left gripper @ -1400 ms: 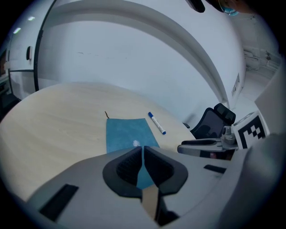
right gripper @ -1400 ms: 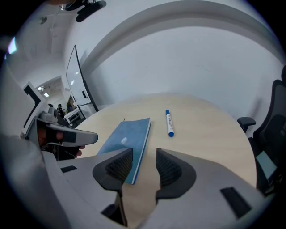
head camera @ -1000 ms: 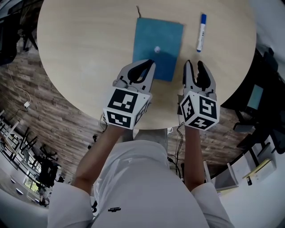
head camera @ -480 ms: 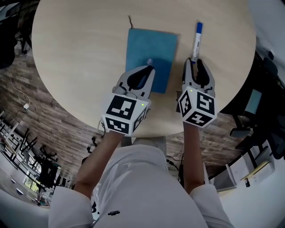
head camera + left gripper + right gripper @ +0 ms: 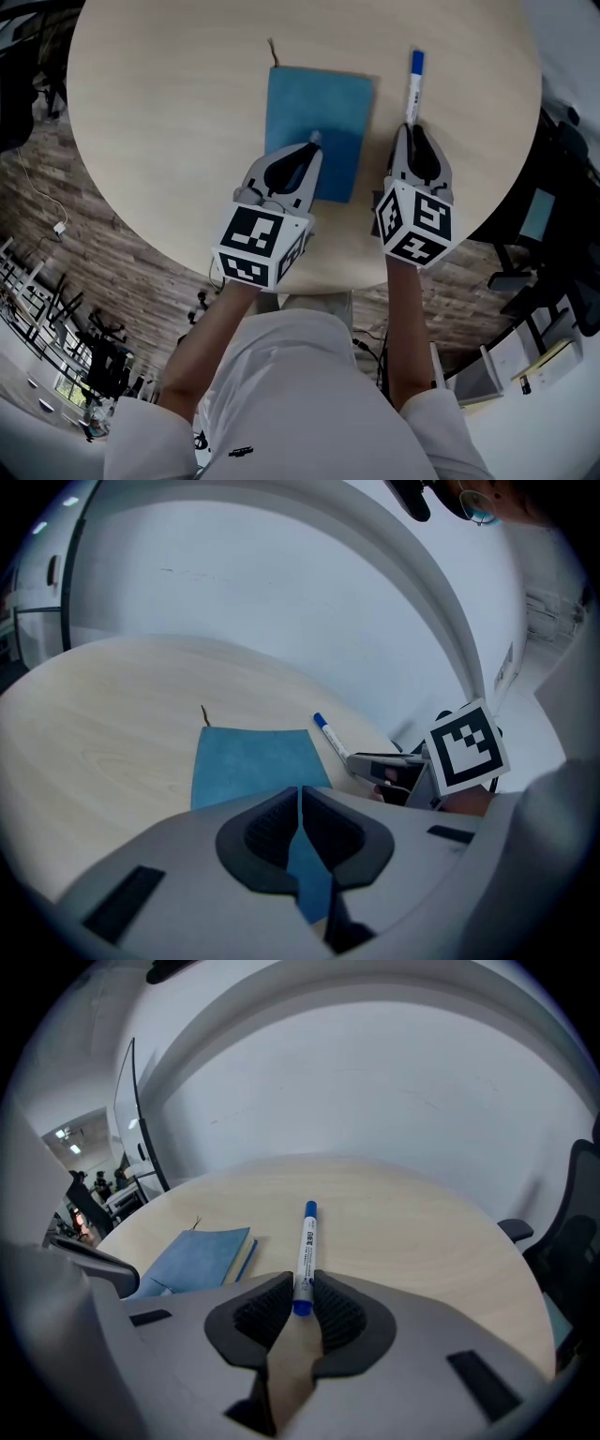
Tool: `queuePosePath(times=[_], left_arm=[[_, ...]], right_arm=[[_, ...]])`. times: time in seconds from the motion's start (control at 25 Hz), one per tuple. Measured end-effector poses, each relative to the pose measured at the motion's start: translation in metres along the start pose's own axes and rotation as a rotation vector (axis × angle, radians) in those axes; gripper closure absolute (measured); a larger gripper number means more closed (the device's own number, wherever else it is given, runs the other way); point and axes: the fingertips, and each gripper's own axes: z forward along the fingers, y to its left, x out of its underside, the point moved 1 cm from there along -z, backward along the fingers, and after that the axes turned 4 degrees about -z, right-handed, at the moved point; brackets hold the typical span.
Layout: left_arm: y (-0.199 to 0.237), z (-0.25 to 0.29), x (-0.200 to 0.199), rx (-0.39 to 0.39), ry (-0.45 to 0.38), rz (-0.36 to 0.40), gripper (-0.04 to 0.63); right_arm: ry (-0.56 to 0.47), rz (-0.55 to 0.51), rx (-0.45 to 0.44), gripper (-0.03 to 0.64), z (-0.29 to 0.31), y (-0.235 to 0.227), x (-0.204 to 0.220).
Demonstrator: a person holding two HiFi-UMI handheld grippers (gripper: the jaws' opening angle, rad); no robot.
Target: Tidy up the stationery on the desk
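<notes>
A round pale-wood counter (image 5: 169,112) carries two pieces of stationery, both in its right half. A blue notebook (image 5: 314,103) lies closed and flat near the middle, its long sides running from the near edge toward the far edge. A thin dark cord (image 5: 273,49) sticks out past its far left corner. Just beside it, toward the right edge, lies a white marker (image 5: 413,86) with a blue cap, roughly parallel to the notebook, cap end pointing at the far edge.

The left tool (image 5: 314,141) reaches in from the near edge, and its tips sit over the near part of the notebook's cover. Its jaws are pressed together with only a hairline seam between the ribbed pads and nothing visible in that seam (blue cover shows through the opening behind the pads). Whether the tips touch the cover cannot be told.

The right tool (image 5: 302,1288) also comes from the near edge and is closed on the marker. The marker's near blue end sits between the pads, which meet it on both sides, and the rest of the barrel runs out past the tips over the counter.
</notes>
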Motion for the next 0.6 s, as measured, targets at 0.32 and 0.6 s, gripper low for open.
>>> queuePosePath(times=[0.32, 0.6], left_arm=[[-0.006, -0.014, 0.005, 0.02, -0.004, 0.013, 0.565], [-0.006, -0.032, 0.014, 0.028, -0.013, 0.025, 0.565]], right_arm=[[-0.041, 0.005, 0.002, 0.526, -0.021, 0.005, -0.003], [-0.057, 0.005, -0.017, 0.528, -0.044, 0.024, 0.004]])
